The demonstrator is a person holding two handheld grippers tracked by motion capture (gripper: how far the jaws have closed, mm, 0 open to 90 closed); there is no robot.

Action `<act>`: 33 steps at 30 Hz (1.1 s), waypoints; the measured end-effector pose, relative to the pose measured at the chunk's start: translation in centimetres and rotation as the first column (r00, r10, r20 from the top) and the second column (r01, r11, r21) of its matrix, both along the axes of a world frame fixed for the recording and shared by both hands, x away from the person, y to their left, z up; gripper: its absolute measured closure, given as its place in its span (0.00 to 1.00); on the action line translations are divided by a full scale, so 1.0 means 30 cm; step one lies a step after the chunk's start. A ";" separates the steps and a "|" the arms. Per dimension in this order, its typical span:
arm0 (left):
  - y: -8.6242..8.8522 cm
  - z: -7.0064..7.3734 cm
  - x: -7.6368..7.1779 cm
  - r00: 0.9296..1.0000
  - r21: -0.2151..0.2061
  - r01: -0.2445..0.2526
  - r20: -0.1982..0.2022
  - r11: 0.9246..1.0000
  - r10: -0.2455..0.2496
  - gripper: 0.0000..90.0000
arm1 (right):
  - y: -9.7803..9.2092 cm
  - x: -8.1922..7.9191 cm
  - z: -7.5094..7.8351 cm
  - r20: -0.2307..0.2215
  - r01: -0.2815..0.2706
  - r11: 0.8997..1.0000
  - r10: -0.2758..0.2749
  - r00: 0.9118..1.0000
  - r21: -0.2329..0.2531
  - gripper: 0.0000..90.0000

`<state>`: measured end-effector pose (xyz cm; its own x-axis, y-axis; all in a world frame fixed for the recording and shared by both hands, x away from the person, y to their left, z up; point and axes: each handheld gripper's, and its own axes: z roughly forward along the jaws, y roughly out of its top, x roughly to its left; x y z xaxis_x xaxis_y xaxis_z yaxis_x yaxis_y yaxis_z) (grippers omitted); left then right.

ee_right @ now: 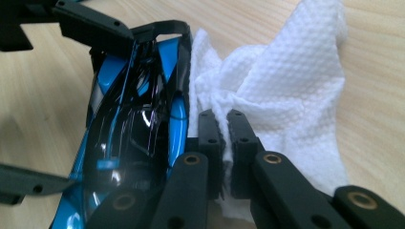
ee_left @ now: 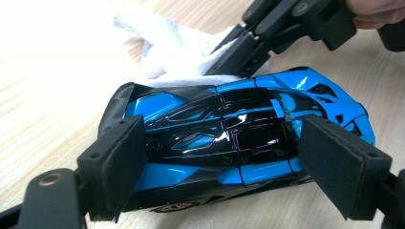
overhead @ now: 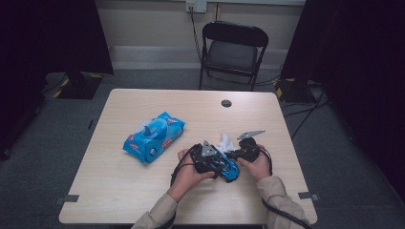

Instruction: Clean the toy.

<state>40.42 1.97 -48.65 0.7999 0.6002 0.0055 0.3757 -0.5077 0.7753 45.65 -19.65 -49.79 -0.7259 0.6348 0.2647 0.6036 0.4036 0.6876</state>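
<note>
1. Where writing goes, I find little to log: the blue plastic pack of wet wipes (overhead: 154, 137) carries red and white print on its face, too small for me to read in the high view; the glossy blue-and-black toy sports car (ee_left: 229, 143) shows no lettering I can make out.
2. Toy car, position: it lies on the near right part of the pale wood-grain table (overhead: 119, 181), between the person's two hands, its wheels down on the tabletop.
3. Toy car, axis: in the high view its long axis runs slantwise, one end toward the near right and the other toward the far left; which end is the nose I cannot tell for certain.
4. My left gripper (ee_left: 222, 167): its foam-faced jaws stand at either end of the car's length, pads against the bodywork, clamped on the car lengthwise.
5. My right gripper (ee_right: 222, 138): jaws drawn nearly together on a crumpled white embossed paper wipe (ee_right: 286, 90), pinching a fold of it. The wipe rests against the car's side and trails out over the table beyond.
6. Wet-wipe pack: it lies left of the grippers, well apart from the car, its lid flap raised with a white sheet showing.
7. Room: grey carpet, a black folding chair (overhead: 232, 47) beyond the far edge, dark curtains at both sides, cables on the floor at right, and a round grommet hole (overhead: 226, 103) near the table's far edge.
</note>
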 end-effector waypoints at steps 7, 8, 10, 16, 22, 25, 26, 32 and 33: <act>-0.002 0.001 0.000 1.000 0.003 -0.002 -0.004 1.000 0.002 0.18 | -0.032 -0.027 0.001 0.005 -0.011 1.000 0.011 1.000 -0.001 0.96; -0.002 0.001 0.000 1.000 0.003 -0.002 -0.004 1.000 0.002 0.18 | -0.032 -0.027 0.001 0.005 -0.011 1.000 0.011 1.000 -0.001 0.96; -0.003 0.002 0.000 1.000 0.003 -0.001 -0.005 1.000 0.001 0.19 | -0.043 -0.035 0.001 0.004 -0.012 1.000 0.012 1.000 0.000 0.96; -0.003 0.002 0.000 1.000 0.005 -0.004 -0.004 1.000 0.004 0.18 | -0.064 -0.045 0.000 0.007 -0.024 1.000 0.024 1.000 0.002 0.96; -0.003 0.001 0.000 1.000 0.003 -0.004 -0.003 1.000 0.004 0.18 | -0.090 -0.062 0.001 0.003 -0.027 1.000 0.027 1.000 0.001 0.96; -0.003 0.002 0.000 1.000 0.007 -0.004 -0.003 1.000 0.004 0.18 | -0.102 -0.074 0.002 0.003 -0.030 1.000 0.030 1.000 -0.001 0.96; -0.003 0.002 0.000 1.000 0.007 -0.004 -0.003 1.000 0.004 0.18 | -0.102 -0.074 0.002 0.003 -0.030 1.000 0.030 1.000 -0.001 0.96; -0.003 0.003 0.001 1.000 0.010 -0.001 -0.005 1.000 0.001 0.18 | -0.128 -0.097 0.003 0.009 -0.036 0.999 0.036 0.999 -0.006 0.96; -0.003 0.004 0.001 1.000 0.011 -0.001 -0.005 1.000 0.001 0.18 | -0.137 -0.105 0.004 0.009 -0.036 0.999 0.036 0.999 -0.007 0.96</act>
<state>40.45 1.86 -48.54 0.7991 0.6012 0.0079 0.3804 -0.5157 0.7677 42.50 -23.75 -49.69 -0.7506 0.6102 0.2534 0.5822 0.4295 0.6903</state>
